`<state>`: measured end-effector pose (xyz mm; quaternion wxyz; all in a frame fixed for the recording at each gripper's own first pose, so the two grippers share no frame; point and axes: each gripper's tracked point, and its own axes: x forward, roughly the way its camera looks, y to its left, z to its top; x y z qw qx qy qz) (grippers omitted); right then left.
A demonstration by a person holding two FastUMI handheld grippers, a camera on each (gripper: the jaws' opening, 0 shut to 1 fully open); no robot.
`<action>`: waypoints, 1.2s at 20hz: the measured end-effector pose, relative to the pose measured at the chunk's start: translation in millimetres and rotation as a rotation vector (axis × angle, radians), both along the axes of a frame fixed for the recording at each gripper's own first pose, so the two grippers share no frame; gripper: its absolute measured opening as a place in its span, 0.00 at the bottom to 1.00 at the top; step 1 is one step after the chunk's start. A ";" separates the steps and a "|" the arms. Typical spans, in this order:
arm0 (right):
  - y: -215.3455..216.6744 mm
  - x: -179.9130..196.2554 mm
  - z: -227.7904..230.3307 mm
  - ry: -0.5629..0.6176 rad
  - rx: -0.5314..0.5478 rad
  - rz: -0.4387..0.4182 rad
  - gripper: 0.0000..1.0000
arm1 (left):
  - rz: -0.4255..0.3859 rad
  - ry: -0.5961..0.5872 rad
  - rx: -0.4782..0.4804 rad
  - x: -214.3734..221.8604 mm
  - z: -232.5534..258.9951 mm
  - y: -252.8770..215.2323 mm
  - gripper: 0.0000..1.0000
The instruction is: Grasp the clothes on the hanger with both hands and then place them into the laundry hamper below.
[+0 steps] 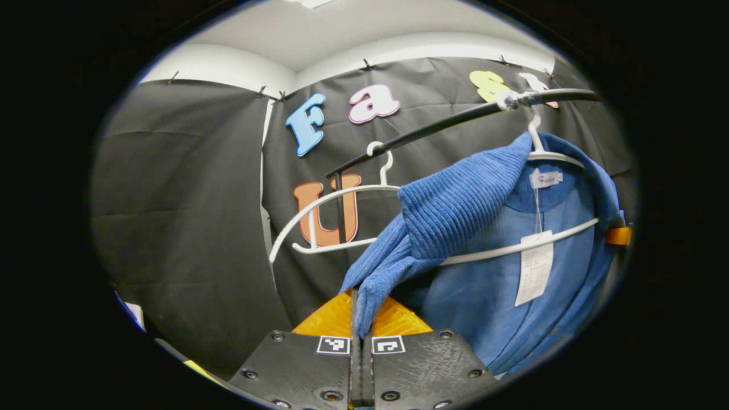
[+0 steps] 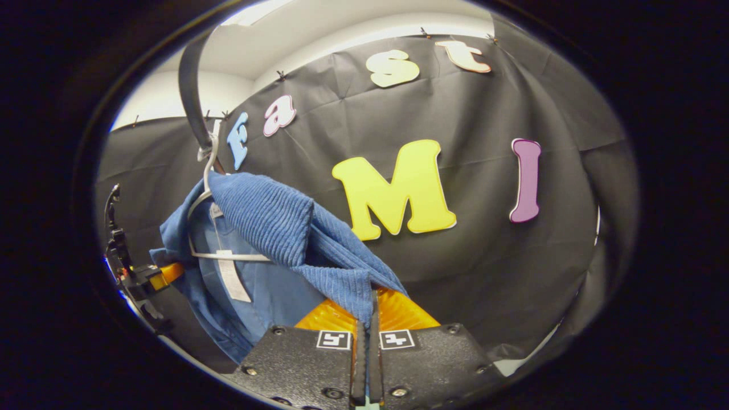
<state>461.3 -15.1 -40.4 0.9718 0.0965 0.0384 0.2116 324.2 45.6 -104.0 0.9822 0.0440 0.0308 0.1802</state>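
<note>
Blue ribbed garment point(image 1: 455, 199) – tagged, draped on white hanger point(image 1: 535, 245) – pinched both sides.

The blue ribbed corduroy shirt point(image 1: 455, 210) hangs open on a white plastic hanger point(image 1: 547, 156) hooked over a black rail point(image 1: 450, 122), a white paper tag point(image 1: 534, 267) dangling inside its collar, both front edges of the cloth drawn outward and pinched taut.

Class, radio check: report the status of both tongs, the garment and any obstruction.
Left tongs shut on blue corduroy shirt. Right tongs shut on it too. Shirt on white hanger, rail above. Empty hanger alongside.
</note>
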 end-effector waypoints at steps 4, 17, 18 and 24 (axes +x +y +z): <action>-7.8 2.6 13.0 0.009 0.065 0.033 0.06 | 0.020 -0.031 0.011 -1.8 20.9 13.1 0.00; -6.8 -8.8 28.3 0.026 0.144 0.248 0.05 | 0.054 -0.045 -0.018 7.0 40.2 35.2 0.05; -6.8 -10.5 31.1 0.015 0.144 0.250 0.05 | 0.054 -0.051 -0.020 7.3 42.5 35.3 0.00; -12.9 -6.0 39.9 -0.013 0.160 0.234 0.05 | 0.034 -0.080 -0.036 12.1 69.0 40.8 0.00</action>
